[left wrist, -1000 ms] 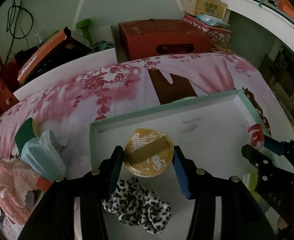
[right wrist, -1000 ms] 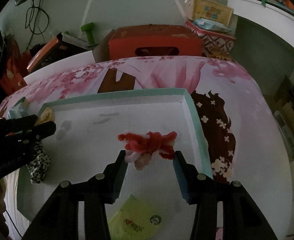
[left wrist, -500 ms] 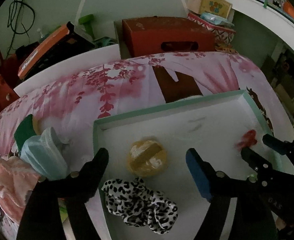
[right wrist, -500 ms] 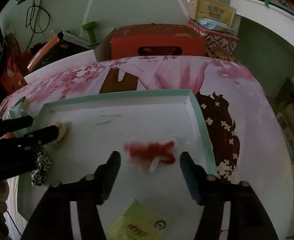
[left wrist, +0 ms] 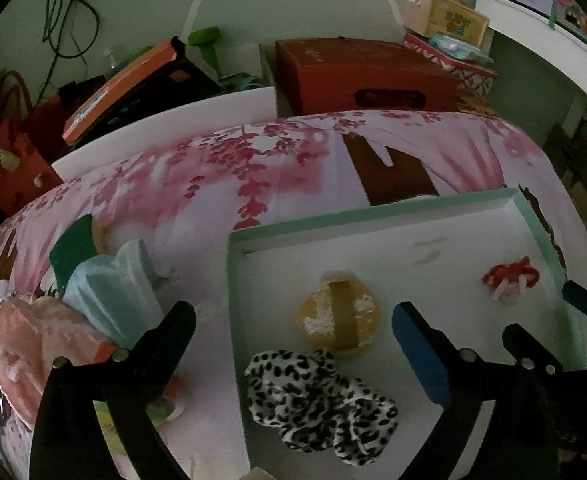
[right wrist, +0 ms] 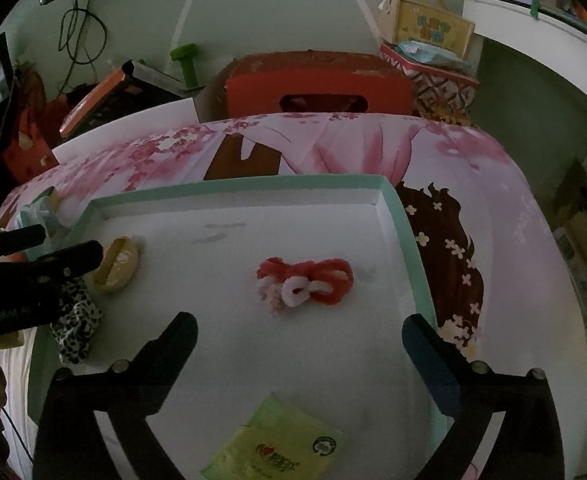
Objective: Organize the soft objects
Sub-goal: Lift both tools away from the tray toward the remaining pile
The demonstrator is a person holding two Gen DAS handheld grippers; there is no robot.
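A white tray with a mint-green rim (left wrist: 373, 210) (right wrist: 233, 186) lies on the pink floral bedcover. In it lie a round yellow puff (left wrist: 338, 318) (right wrist: 118, 264), a leopard-print scrunchie (left wrist: 317, 400) (right wrist: 75, 320), a red and white yarn bow (left wrist: 509, 278) (right wrist: 305, 284) and a green packet (right wrist: 277, 444). My left gripper (left wrist: 293, 332) is open and empty, just short of the yellow puff. My right gripper (right wrist: 299, 338) is open and empty, just short of the yarn bow. Each gripper shows at the edge of the other's view.
Left of the tray lie a blue face mask (left wrist: 109, 292), a green sponge (left wrist: 71, 246) and a pink cloth (left wrist: 33, 344). Behind the bed stand a red box (left wrist: 365, 76) (right wrist: 317, 84), an orange-topped crate (left wrist: 133, 84) and a patterned tin (right wrist: 433, 68).
Both grippers opened and drew back. The left let go of the yellow puff and the right let go of the yarn bow; both now lie in the tray.
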